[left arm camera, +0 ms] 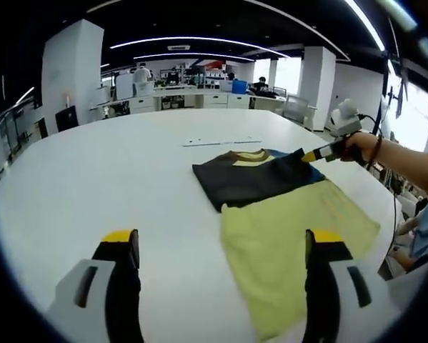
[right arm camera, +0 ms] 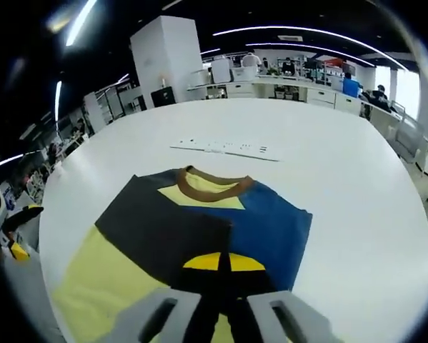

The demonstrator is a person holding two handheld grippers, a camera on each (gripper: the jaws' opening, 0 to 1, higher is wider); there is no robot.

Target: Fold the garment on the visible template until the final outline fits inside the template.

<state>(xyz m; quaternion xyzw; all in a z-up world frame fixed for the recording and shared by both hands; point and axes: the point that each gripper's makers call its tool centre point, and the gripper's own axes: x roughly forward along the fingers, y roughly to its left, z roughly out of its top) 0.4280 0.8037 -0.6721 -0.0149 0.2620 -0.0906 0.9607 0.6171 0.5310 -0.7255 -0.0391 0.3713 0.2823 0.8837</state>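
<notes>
I work at a big white table [left arm camera: 113,171] in an open office: white pillars [left arm camera: 71,68], ceiling light strips, desks [left arm camera: 192,96] and seated people along the far side, bright windows beyond. A thin white strip [right arm camera: 224,148] lies on the table past the shirt's collar.

The shirt [left arm camera: 271,207] lies flat toward the table's near edge on my right side. It is yellow below, with dark, blue and yellow blocks across the chest and a brown collar [right arm camera: 212,184]. One sleeve is folded in, so a dark panel covers that shoulder. In the left gripper view the yellow hem reaches close to the table's rim; I can't make out any template outline under or around the cloth.

There is plenty of bare table to the left of the shirt and beyond the collar; the near edge is tight.

My left gripper [left arm camera: 224,246] hangs above the table with its yellow-tipped jaws wide apart, holding nothing, the right jaw over the yellow hem. My right gripper [right arm camera: 219,263] has its jaws pressed together at the shirt's blue side, seemingly pinching the fabric edge there. In the left gripper view it meets the shirt's far corner, my hand [left arm camera: 360,146] behind it.
</notes>
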